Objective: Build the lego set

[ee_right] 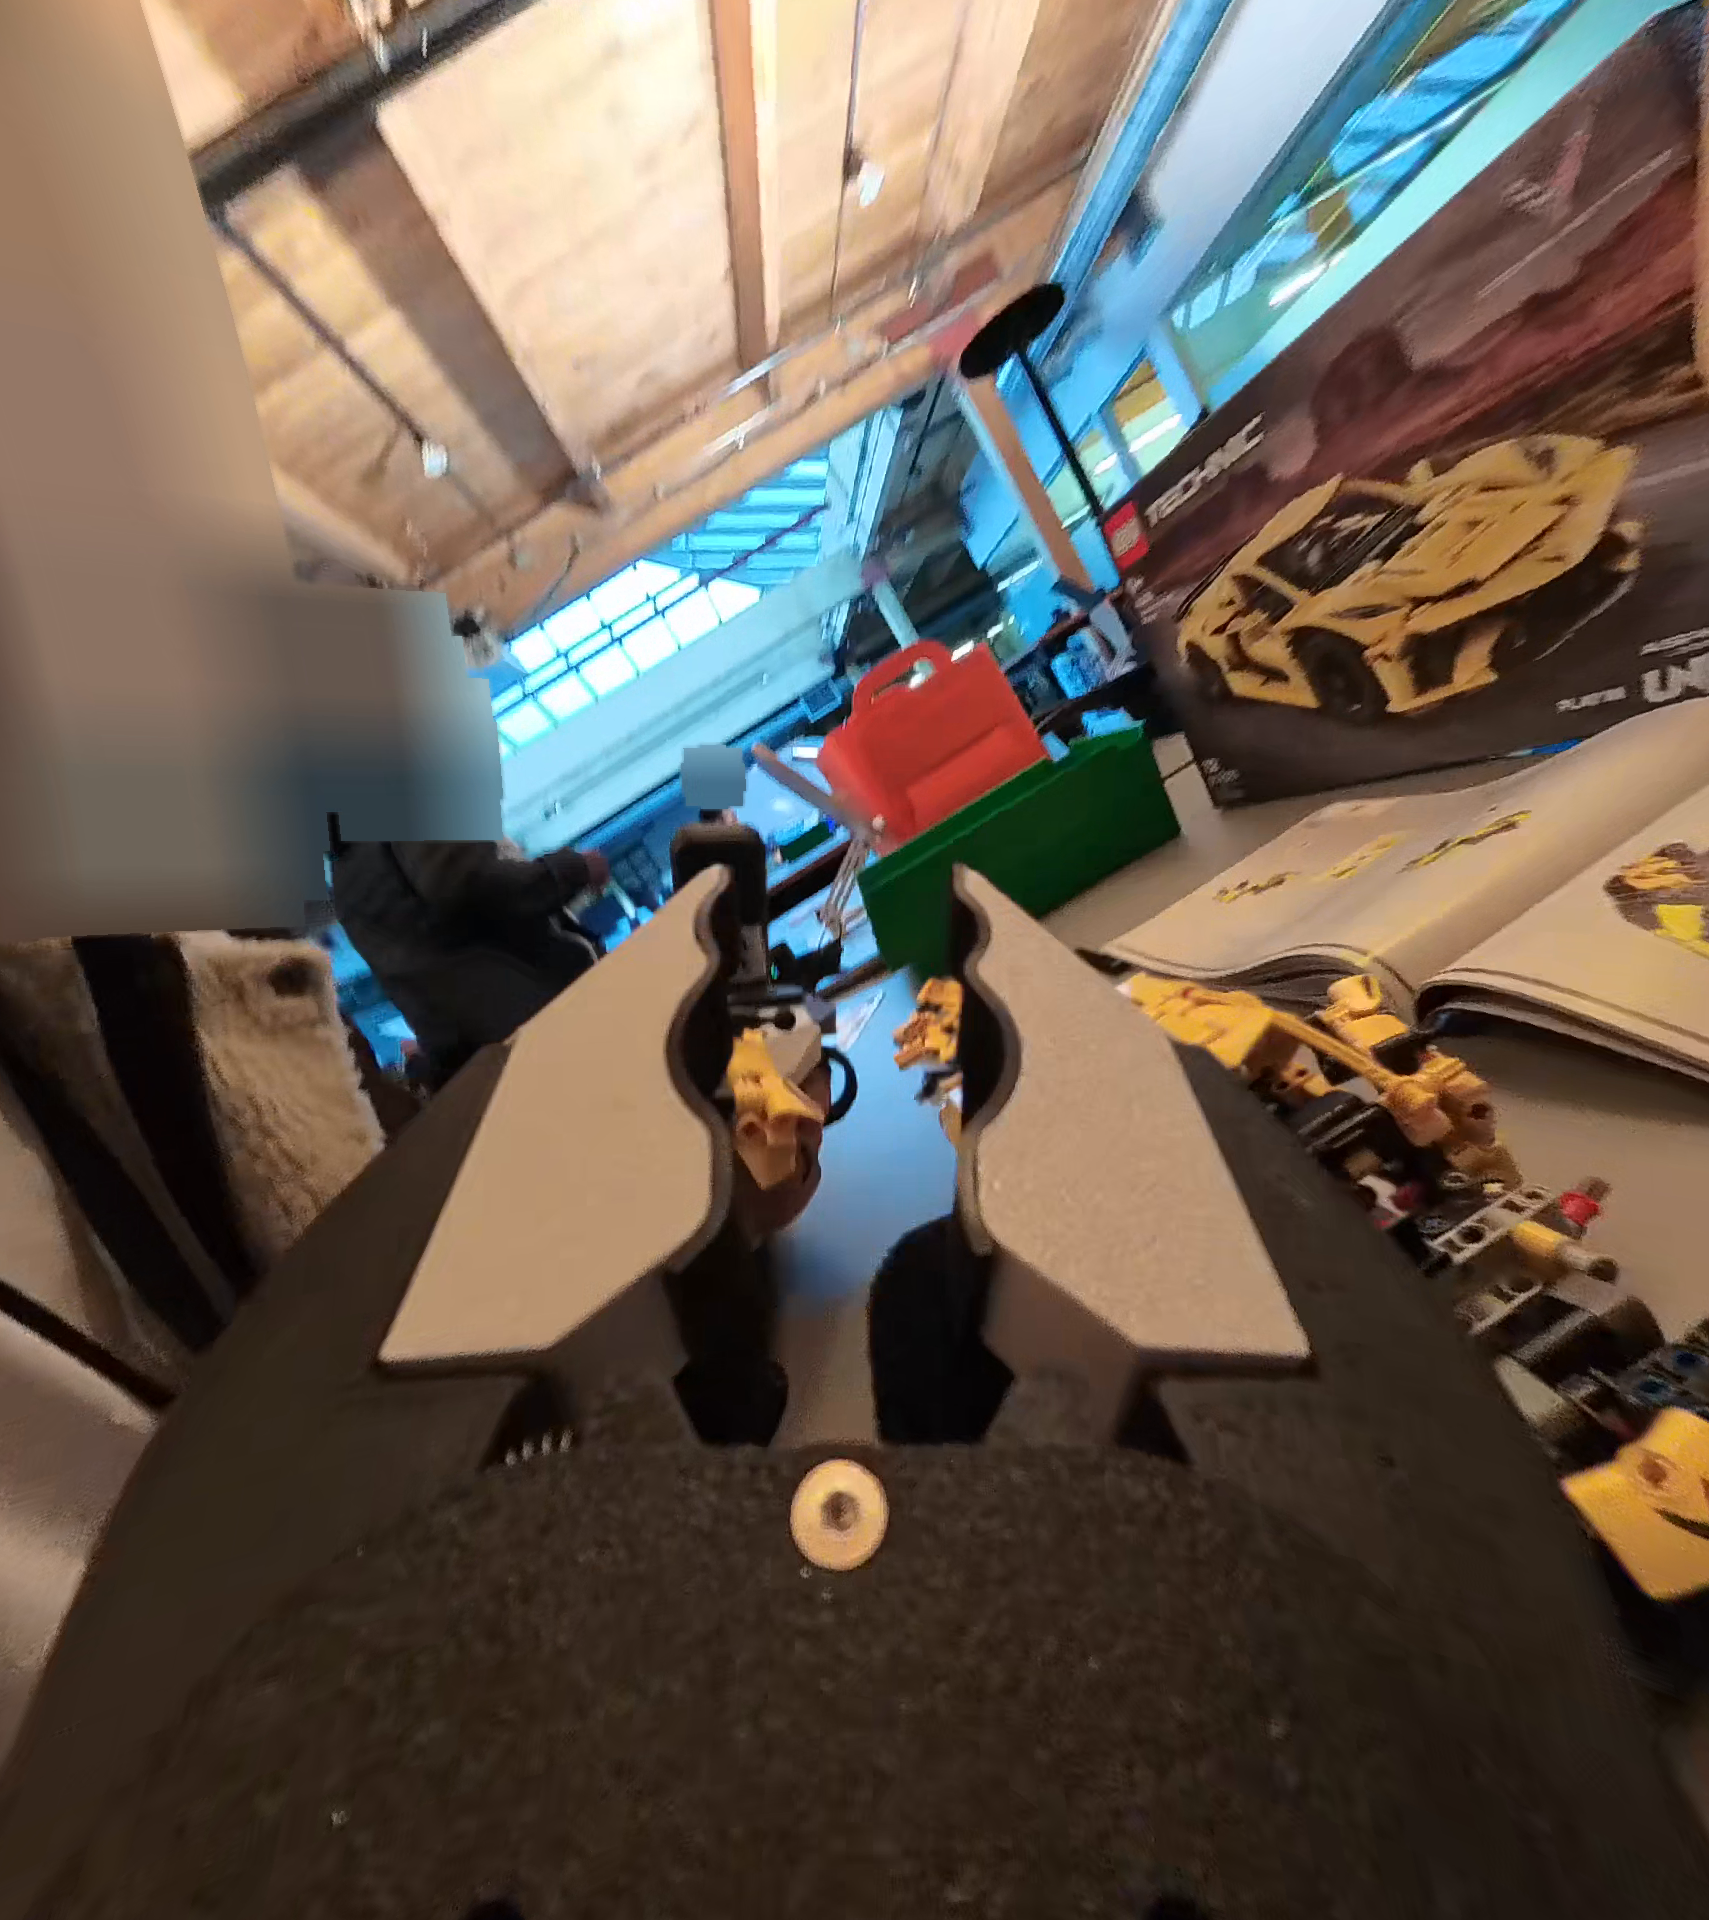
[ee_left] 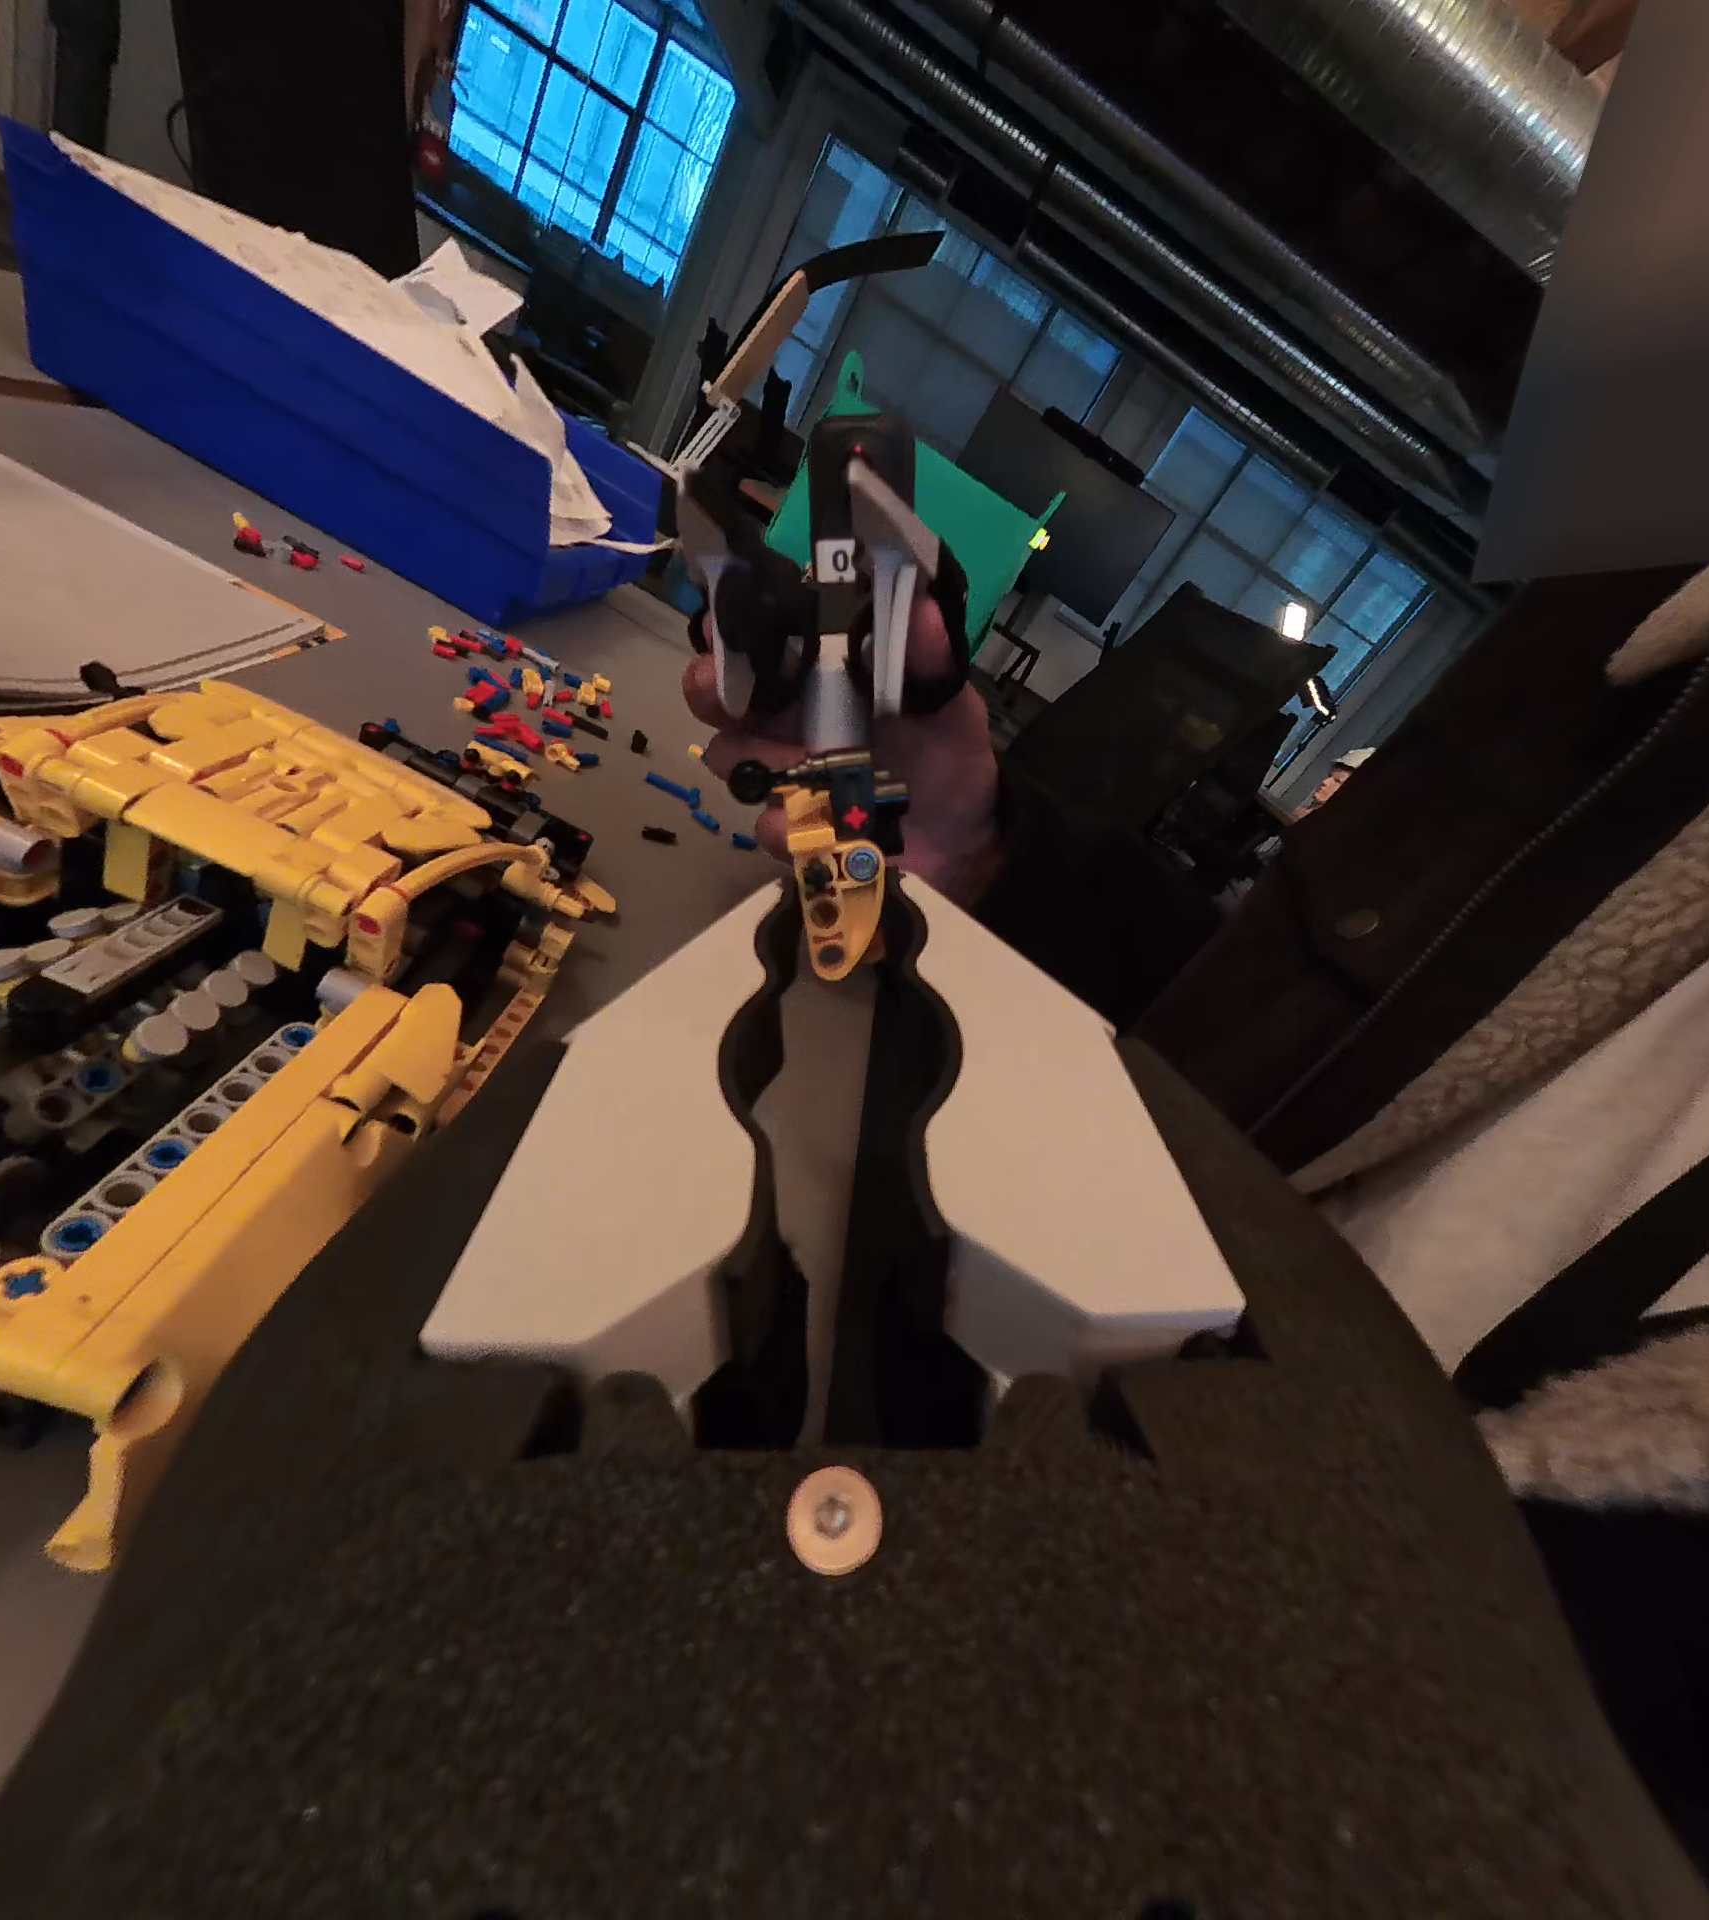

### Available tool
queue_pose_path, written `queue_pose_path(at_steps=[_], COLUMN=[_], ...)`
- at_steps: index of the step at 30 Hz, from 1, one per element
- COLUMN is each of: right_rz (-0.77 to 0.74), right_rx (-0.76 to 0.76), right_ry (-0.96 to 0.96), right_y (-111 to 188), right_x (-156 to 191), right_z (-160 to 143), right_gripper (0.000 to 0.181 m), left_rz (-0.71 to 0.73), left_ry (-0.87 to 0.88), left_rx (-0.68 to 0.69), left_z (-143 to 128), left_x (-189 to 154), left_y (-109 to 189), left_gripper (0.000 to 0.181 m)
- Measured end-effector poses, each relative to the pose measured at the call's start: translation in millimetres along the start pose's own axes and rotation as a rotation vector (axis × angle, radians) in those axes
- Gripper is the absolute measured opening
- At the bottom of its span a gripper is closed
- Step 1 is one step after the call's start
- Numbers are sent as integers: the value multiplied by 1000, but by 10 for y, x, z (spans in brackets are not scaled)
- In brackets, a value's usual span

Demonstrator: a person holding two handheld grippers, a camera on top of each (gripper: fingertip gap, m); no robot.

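My left gripper (ee_left: 839, 902) is shut on a small yellow lego sub-assembly (ee_left: 834, 914) with a blue pin, a red cross axle and a black ball rod, held in the air. The hand (ee_left: 943, 800) holding the other gripper is just behind it. The half-built yellow car (ee_left: 206, 935) lies on the table to the left. My right gripper (ee_right: 839, 894) is open and empty, facing the same sub-assembly (ee_right: 765, 1091), which sits near its left finger (ee_right: 611, 1091). The car (ee_right: 1349, 1101) lies to its right.
A blue bin (ee_left: 258, 343) with papers stands at the back left, beside an instruction booklet (ee_left: 50, 592) and scattered small pieces (ee_left: 528, 707). The right wrist view shows an open booklet (ee_right: 1556, 894), the set's box (ee_right: 1452, 582) and a green bin (ee_right: 1026, 852). A person's fleece-lined jacket (ee_left: 1556, 987) is close.
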State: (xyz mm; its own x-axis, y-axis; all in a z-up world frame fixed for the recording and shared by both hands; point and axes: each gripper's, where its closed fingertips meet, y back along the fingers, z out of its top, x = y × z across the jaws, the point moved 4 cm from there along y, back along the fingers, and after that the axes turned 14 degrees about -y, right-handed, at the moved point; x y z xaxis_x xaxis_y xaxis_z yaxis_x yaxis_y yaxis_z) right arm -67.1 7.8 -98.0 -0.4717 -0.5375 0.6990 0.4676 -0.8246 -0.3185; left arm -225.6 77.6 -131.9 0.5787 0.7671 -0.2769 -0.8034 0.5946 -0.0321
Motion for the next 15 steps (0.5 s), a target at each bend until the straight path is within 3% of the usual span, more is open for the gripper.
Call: queue_pose_path(at_steps=[6,15], right_rz=[-42,-71], right_rx=[-36,372], right_ry=[-94,-27], right_y=[62,-217], right_x=[-147,-123], right_z=[56,-551], right_gripper=[38,32], left_rz=[47,-7], left_ry=[65,227], left_rx=[30,-10], left_z=[-71,-80], left_x=[151,246], left_y=[-6,-12], left_gripper=[15,16])
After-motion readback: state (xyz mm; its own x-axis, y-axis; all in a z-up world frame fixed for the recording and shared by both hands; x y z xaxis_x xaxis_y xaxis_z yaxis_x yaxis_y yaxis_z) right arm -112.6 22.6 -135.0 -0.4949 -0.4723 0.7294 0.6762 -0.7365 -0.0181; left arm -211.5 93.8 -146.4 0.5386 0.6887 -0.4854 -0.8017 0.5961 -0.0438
